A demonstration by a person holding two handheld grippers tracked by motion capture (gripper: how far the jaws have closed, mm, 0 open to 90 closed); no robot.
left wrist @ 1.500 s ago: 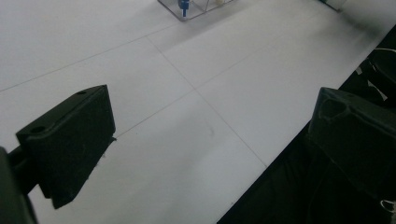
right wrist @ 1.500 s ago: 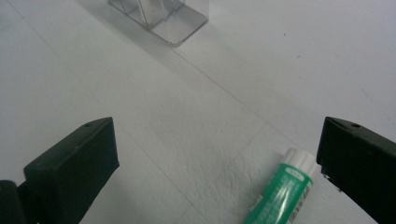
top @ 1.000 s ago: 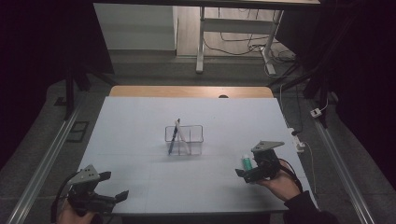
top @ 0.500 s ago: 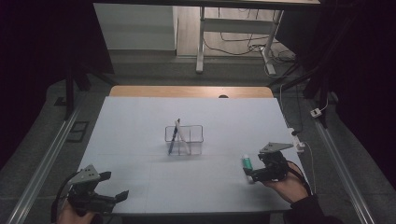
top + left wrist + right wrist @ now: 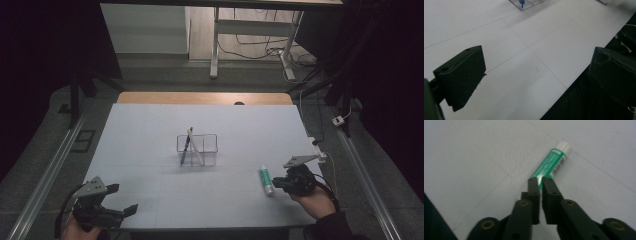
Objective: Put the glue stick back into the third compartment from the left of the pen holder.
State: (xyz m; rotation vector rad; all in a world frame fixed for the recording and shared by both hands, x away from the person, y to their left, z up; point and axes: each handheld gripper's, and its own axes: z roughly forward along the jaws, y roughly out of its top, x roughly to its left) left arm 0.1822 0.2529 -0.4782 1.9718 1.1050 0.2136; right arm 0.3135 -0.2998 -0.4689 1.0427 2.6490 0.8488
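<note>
A green and white tube (image 5: 266, 180) with a white cap lies flat on the white table, right of centre. My right gripper (image 5: 276, 184) sits at its near end. In the right gripper view the jaws have just been closing and now stand almost together, pinching the tube's (image 5: 548, 164) flat tail at my right gripper's (image 5: 538, 181) tips. My left gripper (image 5: 122, 199) hovers at the front left corner. Its jaws stand wide apart over bare table in the left gripper view (image 5: 536, 75), with nothing between them.
A clear divided holder (image 5: 198, 149) stands mid-table with a blue pen (image 5: 185, 147) and a white stick leaning in it; its corner shows in the left gripper view (image 5: 524, 3). The table's front edge (image 5: 559, 92) runs just under my left gripper. Cables lie off the right edge.
My right gripper has drawn toward the front right, and the tube now lies flat on the table. Its jaws have gone from wide apart to together. My left gripper has kept still.
</note>
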